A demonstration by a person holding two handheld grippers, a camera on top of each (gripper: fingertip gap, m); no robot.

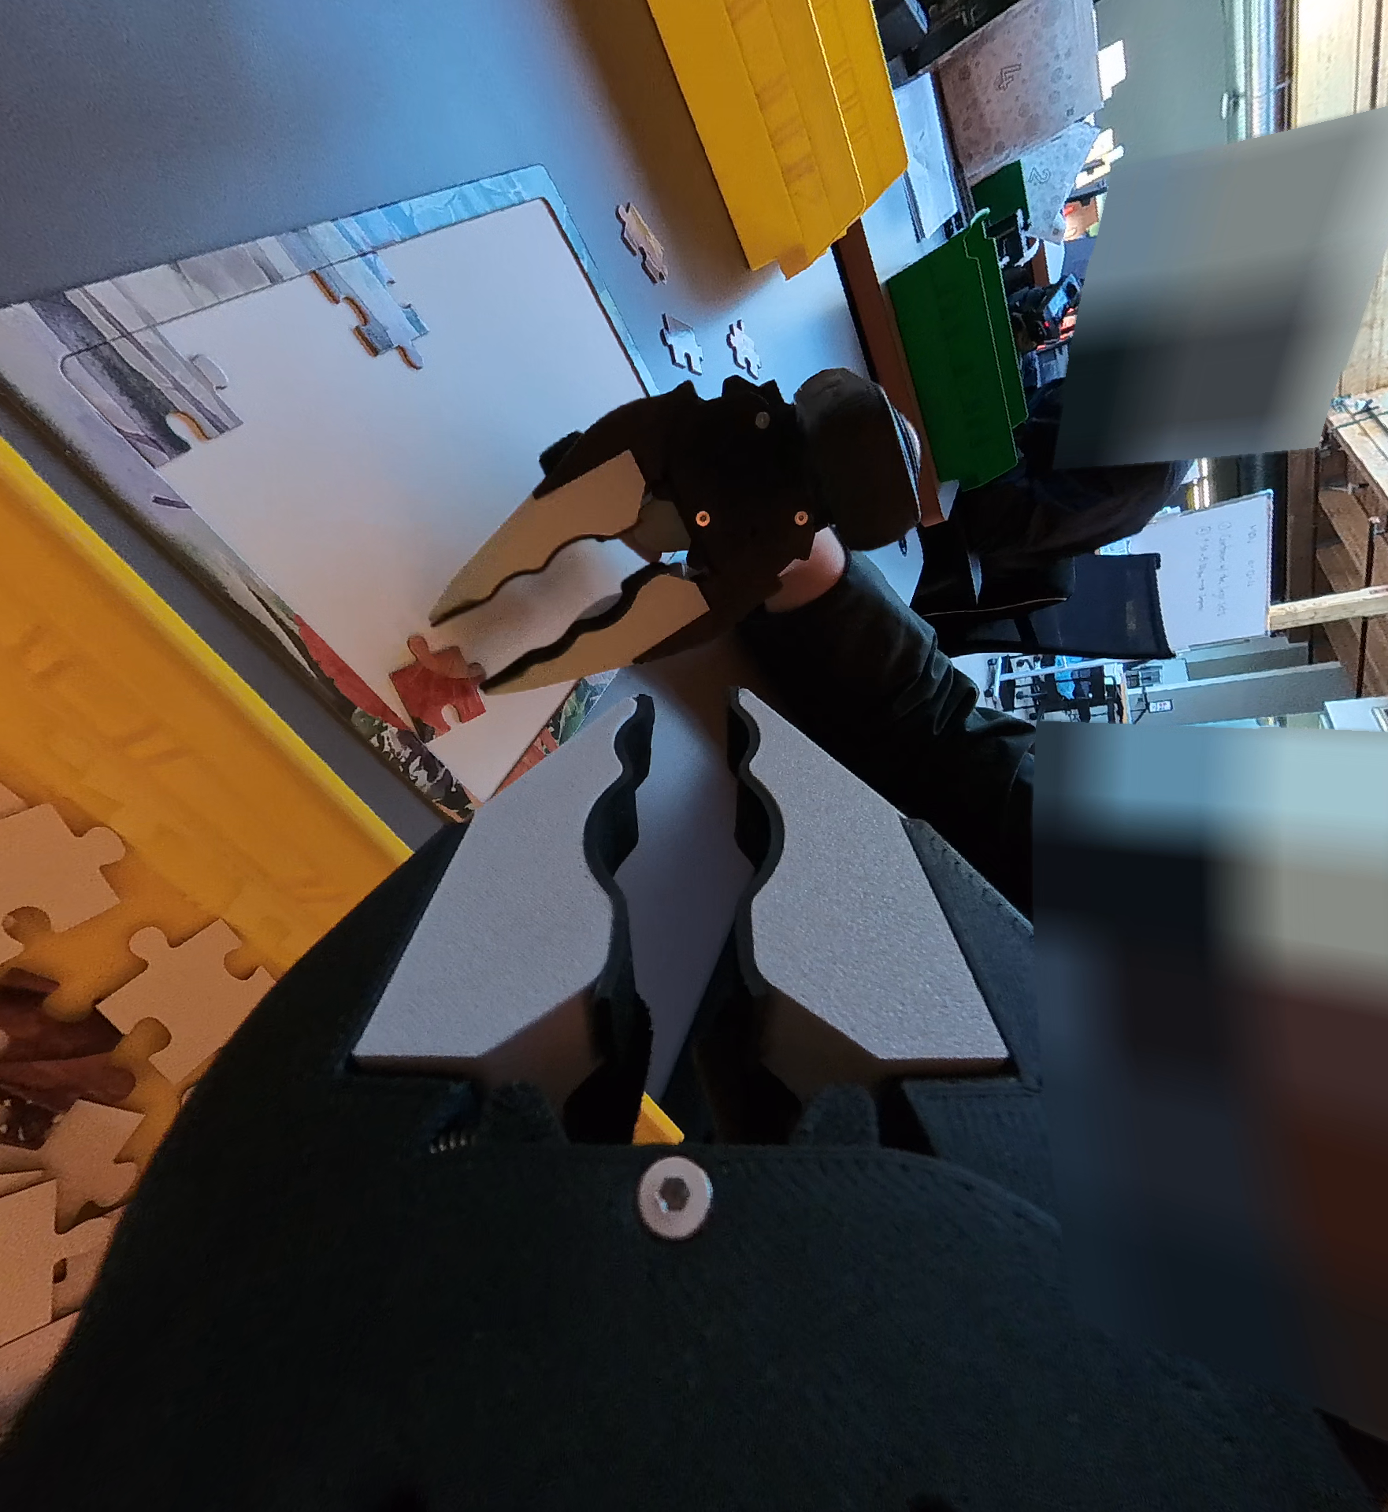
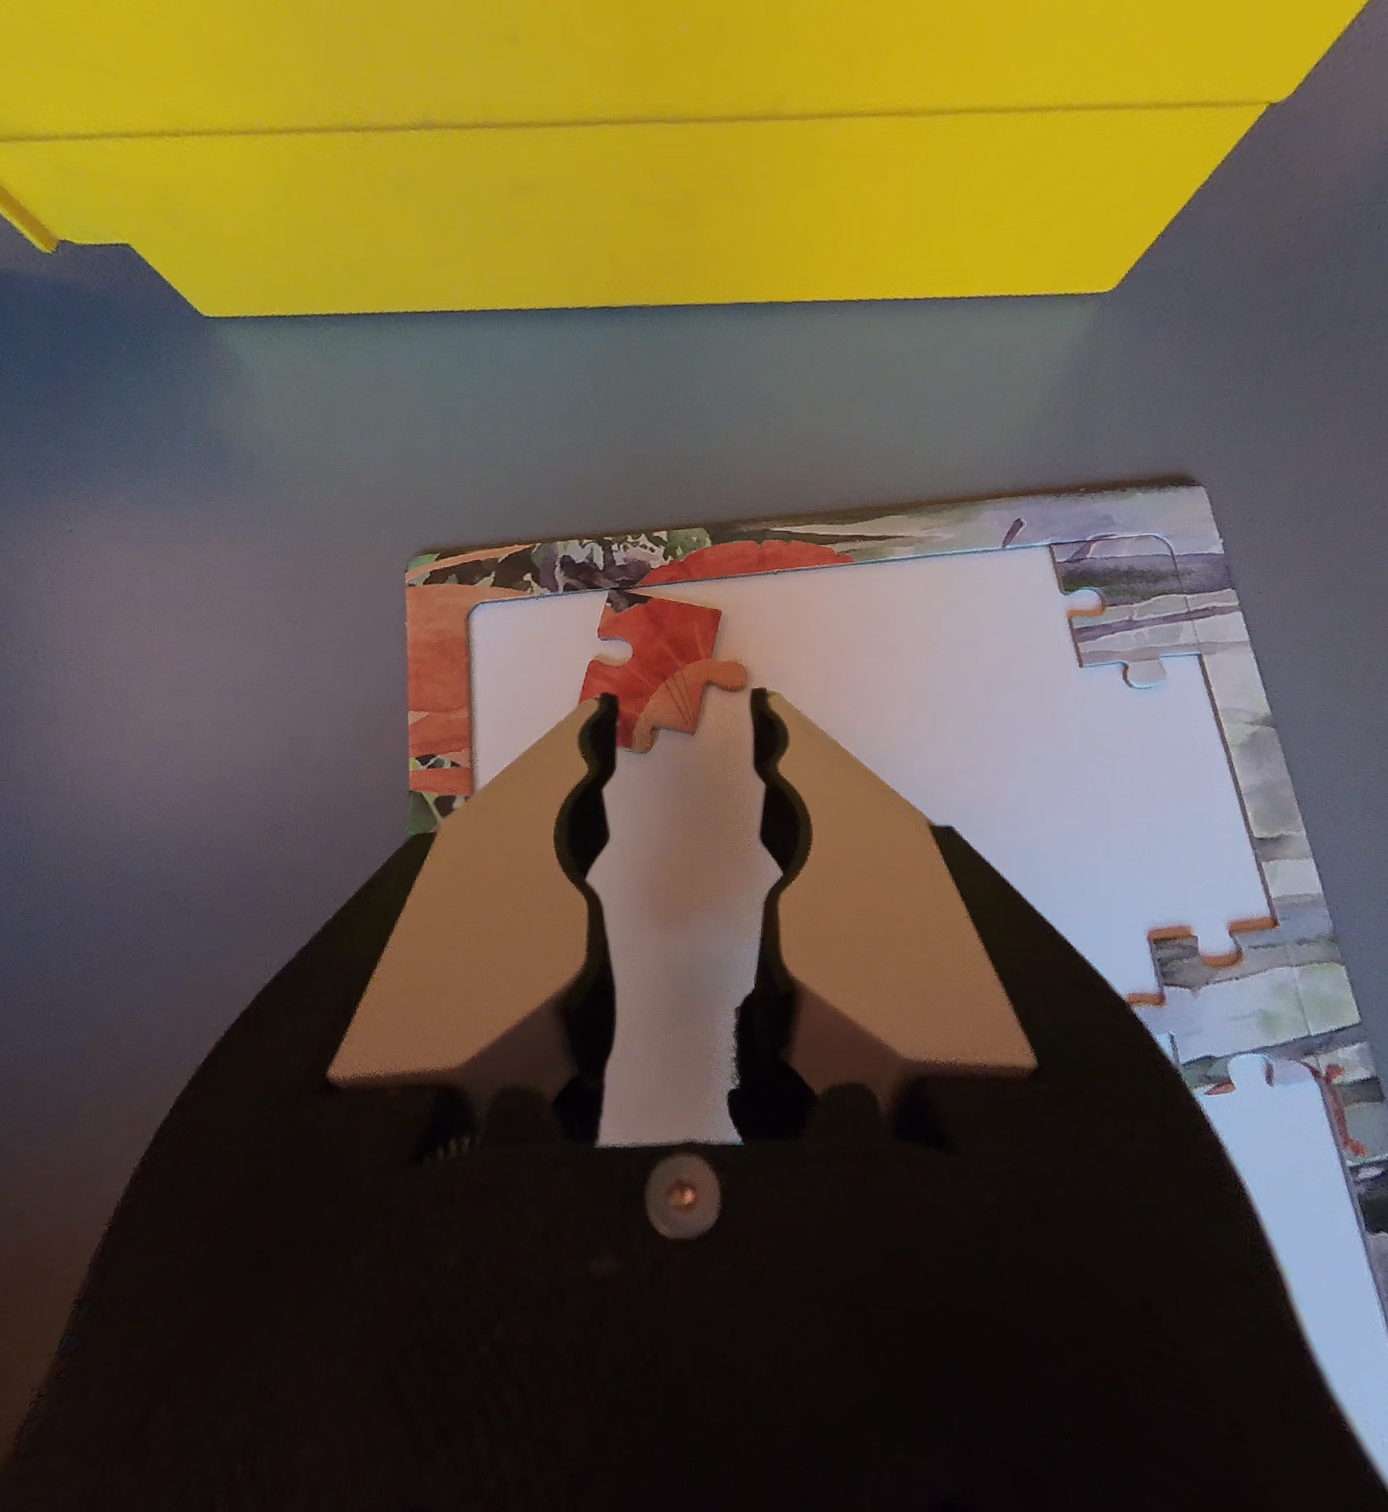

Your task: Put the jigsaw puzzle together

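Right gripper is closest to the lens in its own view, fingers spread and holding nothing, tips just short of a red puzzle piece. That piece lies flat on the white inner field of the puzzle board, up against the board's printed border near one corner, a bit crooked rather than seated. Grey pieces are already fitted along the opposite border.

From the left wrist view, the left gripper is also spread wide with nothing in it, held above the table, off the board. A yellow bin full of loose pieces sits right beside the board's edge, and another yellow bin stands past the far edge. Three stray pieces lie on the table between that bin and the board.
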